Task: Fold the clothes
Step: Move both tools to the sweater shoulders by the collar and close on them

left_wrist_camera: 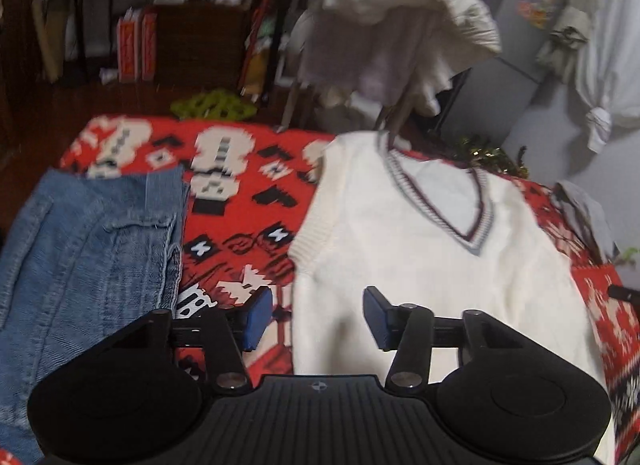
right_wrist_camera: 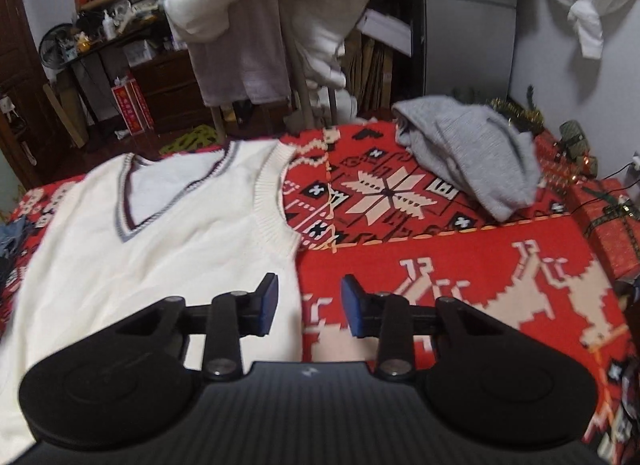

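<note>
Knitwear lies flat on a red patterned blanket (right_wrist_camera: 460,261): a cream sleeveless vest (left_wrist_camera: 420,249) with a striped V-neck, spread face up with its neckline toward the far edge. In the left wrist view the left gripper (left_wrist_camera: 316,317) hangs over the vest's left side edge, jaws apart and holding nothing, one blue pad above the blanket and the other above the cream knit. In the right wrist view the right gripper (right_wrist_camera: 308,307) hangs over the vest's (right_wrist_camera: 160,249) opposite side edge below the ribbed armhole, jaws likewise apart and empty, one pad over the knit and the other over the blanket. Whether either gripper touches the cloth I cannot tell. A blue denim garment (left_wrist_camera: 88,257) lies on the blanket to the left of the vest, apart from it. A crumpled grey garment (right_wrist_camera: 472,153) sits near the far right part of the blanket, well apart from the vest. Beyond the blanket's far edge, pale clothes (right_wrist_camera: 272,25) hang draped over a chair.
</note>
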